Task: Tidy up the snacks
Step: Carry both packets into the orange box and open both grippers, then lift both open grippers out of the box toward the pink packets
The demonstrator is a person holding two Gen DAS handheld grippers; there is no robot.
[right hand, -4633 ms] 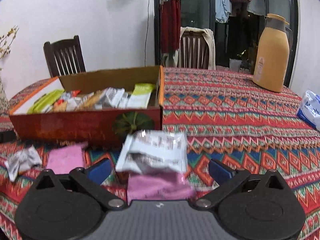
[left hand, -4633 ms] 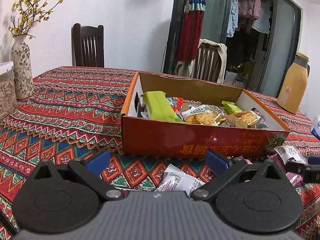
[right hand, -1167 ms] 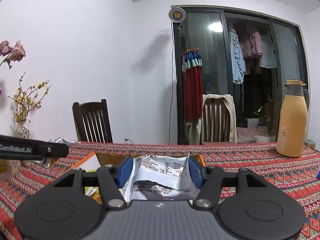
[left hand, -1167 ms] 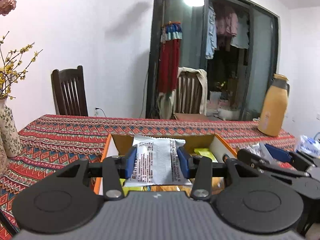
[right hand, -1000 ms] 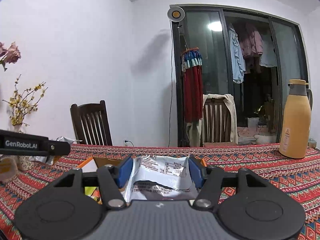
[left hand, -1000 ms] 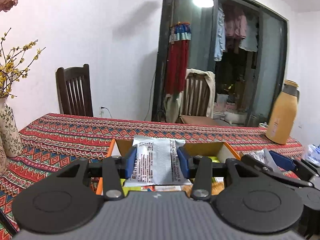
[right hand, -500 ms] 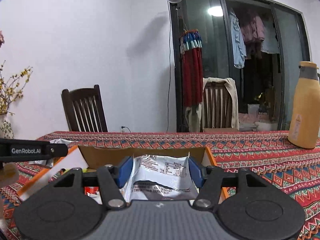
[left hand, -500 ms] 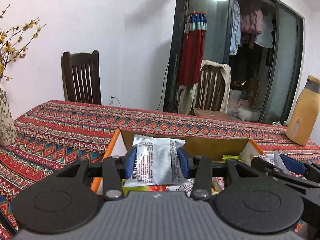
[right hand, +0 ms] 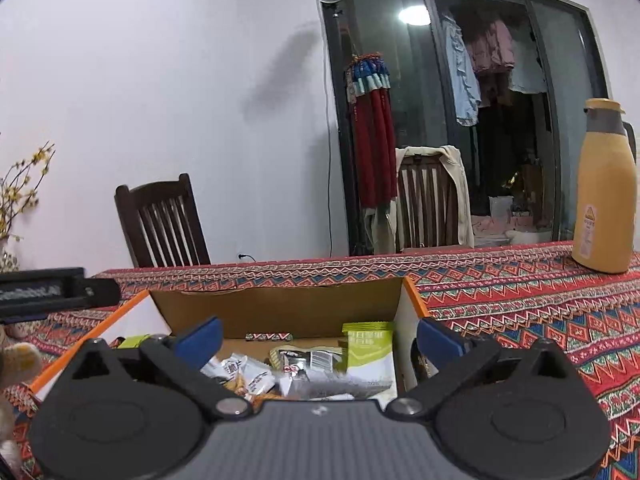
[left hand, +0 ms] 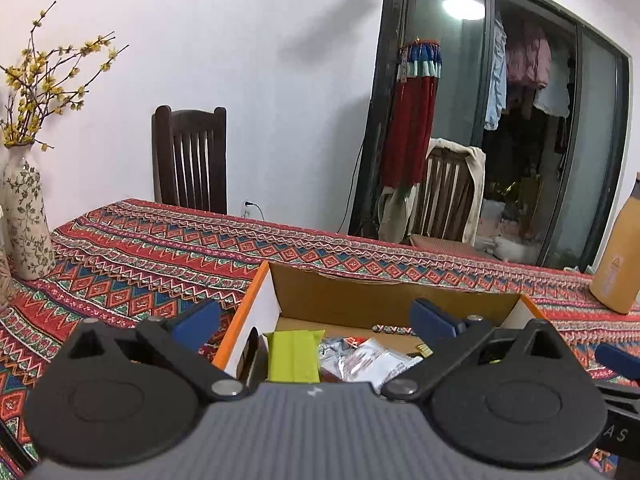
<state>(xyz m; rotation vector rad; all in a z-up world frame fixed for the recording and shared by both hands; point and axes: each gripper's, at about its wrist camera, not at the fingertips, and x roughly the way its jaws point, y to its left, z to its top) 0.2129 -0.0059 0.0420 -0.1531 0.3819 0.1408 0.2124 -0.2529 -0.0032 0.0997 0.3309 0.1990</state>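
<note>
Both grippers have just been opening over the cardboard box [left hand: 384, 300], and nothing is between their jaws now. The left gripper [left hand: 314, 318] stands released in the lower middle of its frame, above the left end of the box, where a green packet [left hand: 294, 354] and a silver packet [left hand: 372, 362] lie just below it. The right gripper [right hand: 318, 338] is also spread wide, over the right end of the box, with a light green packet [right hand: 368, 354] and several silver wrappers [right hand: 244, 374] under it. The packets appear to have dropped inside; the one at the bottom of the right view is blurred, so I cannot tell if it has settled.

To do this step well, I think each gripper should wait until its packet lies flat in the box, then lift straight up so the blue pads [left hand: 198, 320] do not catch the orange rim [left hand: 244, 316] or drag a wrapper out. The two grippers are close together, so they should part sideways with care. More snacks may remain on the patterned tablecloth [left hand: 160, 256], but none shows here.
</note>
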